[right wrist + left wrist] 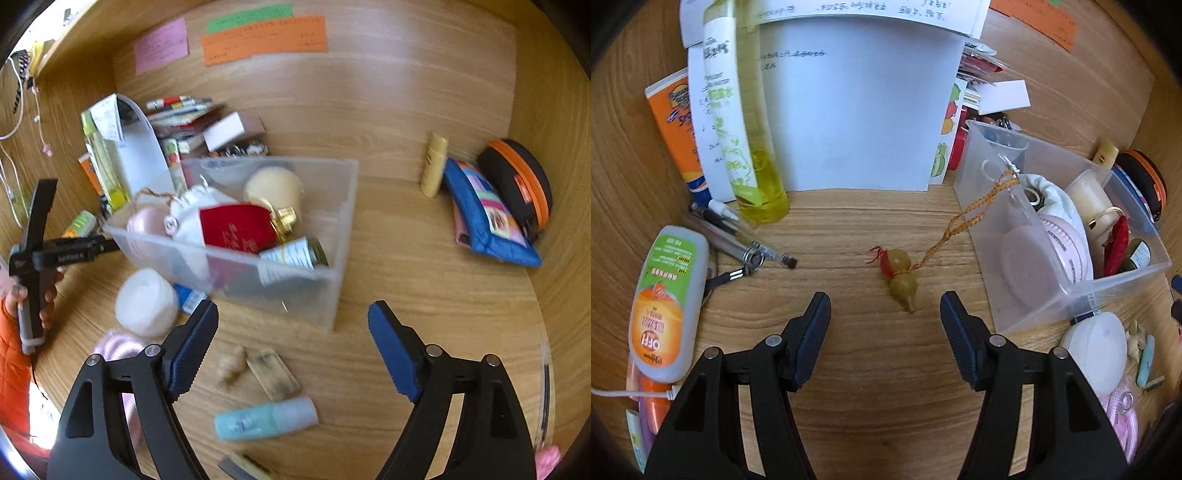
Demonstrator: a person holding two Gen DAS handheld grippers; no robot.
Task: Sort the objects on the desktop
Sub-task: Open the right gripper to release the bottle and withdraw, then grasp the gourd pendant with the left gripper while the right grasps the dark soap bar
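Left tool point(884, 314) spread, empty; gourd charm point(901, 277) at 12 o'clock on tabletop point(849, 229). Right tool point(293, 325) spread, empty; clear bin point(258, 258) at 12.

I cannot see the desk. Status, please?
Both jaws open, empty. Left gripper near gourd charm; its cord hangs over the bin wall. Right gripper above teal tube.

Your two grippers match — matte black frames with triangular cut-outs, round silver pivot screws, and dark blue ribbed pads on the fingers point(955, 325). In the right wrist view your left gripper point(107, 243) shows white lettering along its black body and a grey handle in your hand point(38, 306). Your sleeve point(13, 369) is orange and quilted.
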